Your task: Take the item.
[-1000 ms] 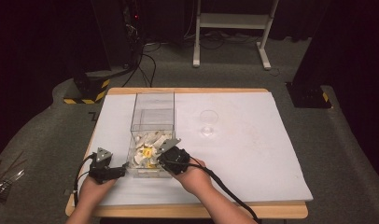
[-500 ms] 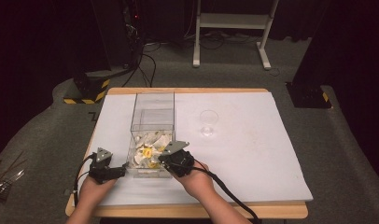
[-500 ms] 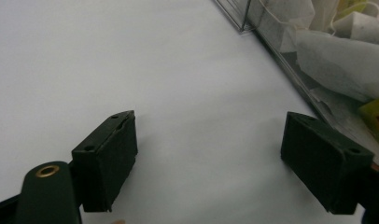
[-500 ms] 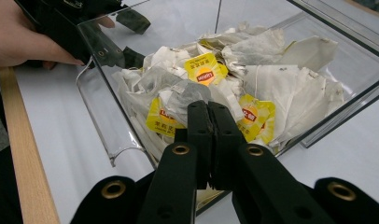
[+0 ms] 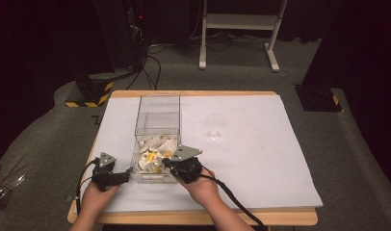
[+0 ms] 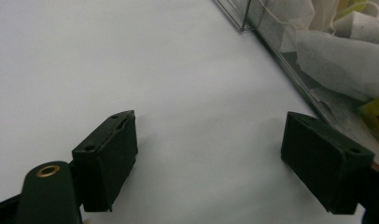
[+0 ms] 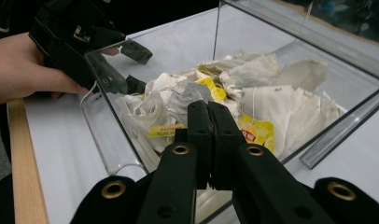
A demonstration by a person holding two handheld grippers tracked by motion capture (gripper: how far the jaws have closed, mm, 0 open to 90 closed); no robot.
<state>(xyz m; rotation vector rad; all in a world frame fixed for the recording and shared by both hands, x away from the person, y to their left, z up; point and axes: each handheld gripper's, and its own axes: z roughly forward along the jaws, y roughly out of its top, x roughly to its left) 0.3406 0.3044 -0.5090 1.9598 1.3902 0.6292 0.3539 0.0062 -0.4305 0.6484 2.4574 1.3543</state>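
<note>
Tea bags (image 5: 155,153) lie heaped in the near end of the clear box (image 5: 157,103) at 12 o'clock from you on the tabletop (image 5: 261,159). Your right tongs (image 7: 209,122) are shut with nothing between them, poised over that heap. Your left tongs (image 6: 211,154) stand wide open, empty, just outside the box's left wall.

The print on the yellow tags (image 7: 256,131) among the tea bags (image 7: 271,100) is too blurred to read; the clear box (image 7: 103,126) is cut off at 3 o'clock.
</note>
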